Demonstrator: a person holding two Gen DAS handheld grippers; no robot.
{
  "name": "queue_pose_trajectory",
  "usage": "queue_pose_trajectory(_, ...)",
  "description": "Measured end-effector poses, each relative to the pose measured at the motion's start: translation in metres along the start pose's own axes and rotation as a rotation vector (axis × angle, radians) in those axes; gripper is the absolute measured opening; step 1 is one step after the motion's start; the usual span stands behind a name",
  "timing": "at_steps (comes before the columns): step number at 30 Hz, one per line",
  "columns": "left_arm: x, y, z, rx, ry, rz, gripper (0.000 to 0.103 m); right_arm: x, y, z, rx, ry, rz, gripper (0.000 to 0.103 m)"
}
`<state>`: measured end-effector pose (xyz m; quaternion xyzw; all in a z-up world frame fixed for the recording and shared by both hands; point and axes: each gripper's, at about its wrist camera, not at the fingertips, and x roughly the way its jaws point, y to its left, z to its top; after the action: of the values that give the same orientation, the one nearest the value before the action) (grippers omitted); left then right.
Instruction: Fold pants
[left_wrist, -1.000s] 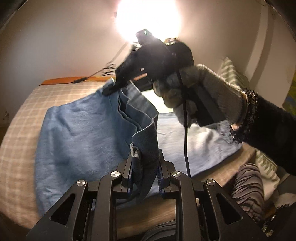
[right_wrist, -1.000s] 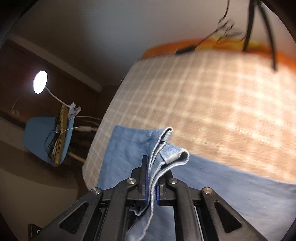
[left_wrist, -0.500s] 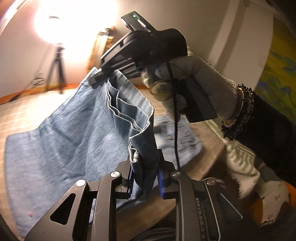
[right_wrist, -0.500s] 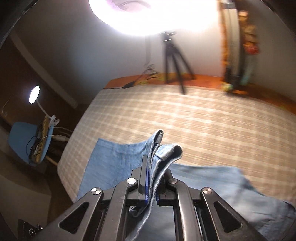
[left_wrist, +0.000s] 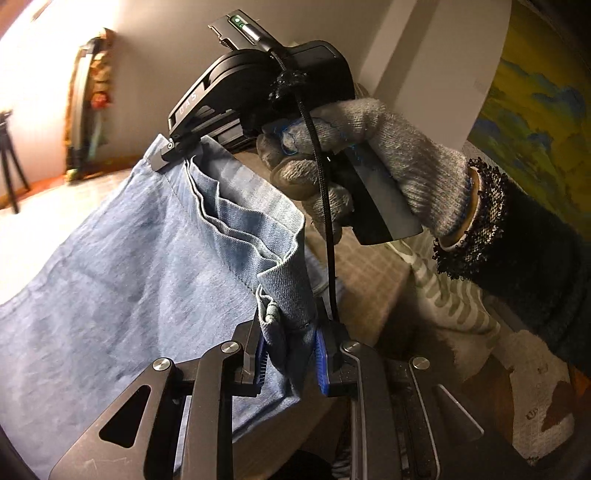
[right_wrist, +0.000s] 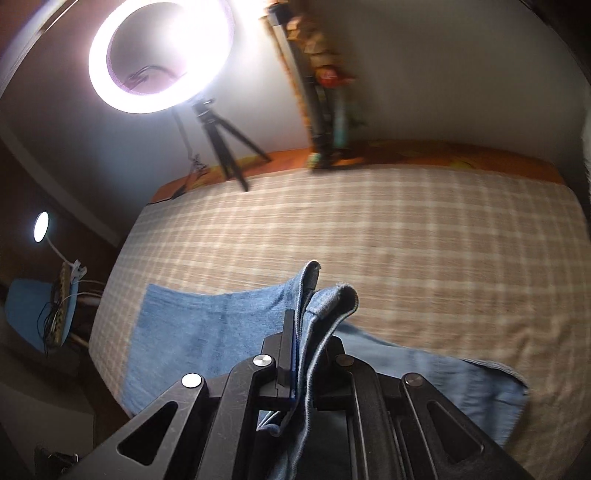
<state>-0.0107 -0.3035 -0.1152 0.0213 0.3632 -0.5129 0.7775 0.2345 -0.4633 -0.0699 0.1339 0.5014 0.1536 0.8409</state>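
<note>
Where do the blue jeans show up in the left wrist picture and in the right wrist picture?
Left wrist view: the jeans fill the left and centre, one hem corner pinched by the left hand-held gripper, another by the right hand-held gripper, upper centre.
Right wrist view: the jeans spread across the lower half, hem clamped in the right hand-held gripper.
Shared landmark: the checked bedspread.

The right gripper (left_wrist: 177, 153) housing reads "DAS".

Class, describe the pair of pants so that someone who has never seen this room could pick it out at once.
Find the wide bed under the beige checked cover. The pants lie across its near edge, one hem lifted, clamped by the left gripper and right gripper. They are the only light blue denim there.
</note>
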Motion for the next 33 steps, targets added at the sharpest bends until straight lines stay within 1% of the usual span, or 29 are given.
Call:
queue_pose_trajectory(6,0.037,-0.016,0.009,0.029,0.046,-0.044,0.019,-0.011,-0.051,-0.011,0.062,-0.006,-0.026,0.003)
queue_pose_trajectory(8,0.051,-0.02,0.01,0.041,0.063,-0.048,0.019,-0.013,-0.064,-0.015,0.075,-0.007,-0.031,0.003)
queue_pose_trajectory(12,0.073,-0.023,0.009,0.052,0.095,-0.029,0.019,-0.008,-0.088,-0.021,0.103,-0.004,-0.03,0.003)
queue_pose_trajectory(16,0.082,-0.023,0.007,0.039,0.116,-0.016,0.019,0.008,-0.1,-0.025,0.102,0.017,-0.041,0.003)
queue_pose_trajectory(18,0.084,-0.023,0.005,0.029,0.135,-0.016,0.023,0.017,-0.104,-0.026,0.101,0.035,-0.046,0.004)
queue_pose_trajectory(20,0.082,-0.024,0.004,0.034,0.162,-0.02,0.029,0.023,-0.106,-0.025,0.088,0.048,-0.065,0.014)
queue_pose_trajectory(21,0.081,-0.026,0.004,0.042,0.163,-0.026,0.029,0.023,-0.105,-0.025,0.081,0.049,-0.093,0.036)
queue_pose_trajectory(22,0.079,-0.029,0.003,0.055,0.162,-0.029,0.034,0.021,-0.106,-0.025,0.076,0.042,-0.132,0.054)
queue_pose_trajectory(23,0.076,-0.031,0.003,0.068,0.163,-0.026,0.043,0.015,-0.105,-0.024,0.07,0.025,-0.167,0.058)
queue_pose_trajectory(24,0.074,-0.033,0.004,0.076,0.165,-0.024,0.047,0.01,-0.105,-0.023,0.069,0.01,-0.177,0.058)
queue_pose_trajectory(25,0.07,-0.034,0.004,0.083,0.164,-0.025,0.048,0.002,-0.105,-0.023,0.071,-0.008,-0.174,0.058)
queue_pose_trajectory(29,0.038,-0.033,0.001,0.109,0.138,-0.013,0.049,-0.034,-0.093,-0.028,0.058,-0.074,-0.177,0.058)
queue_pose_trajectory(31,0.02,-0.03,-0.004,0.114,0.118,0.011,0.05,-0.05,-0.079,-0.038,0.02,-0.091,-0.173,0.058)
queue_pose_trajectory(33,-0.005,-0.014,-0.007,0.11,0.098,0.068,0.051,-0.056,-0.069,-0.047,-0.001,-0.098,-0.161,0.058)
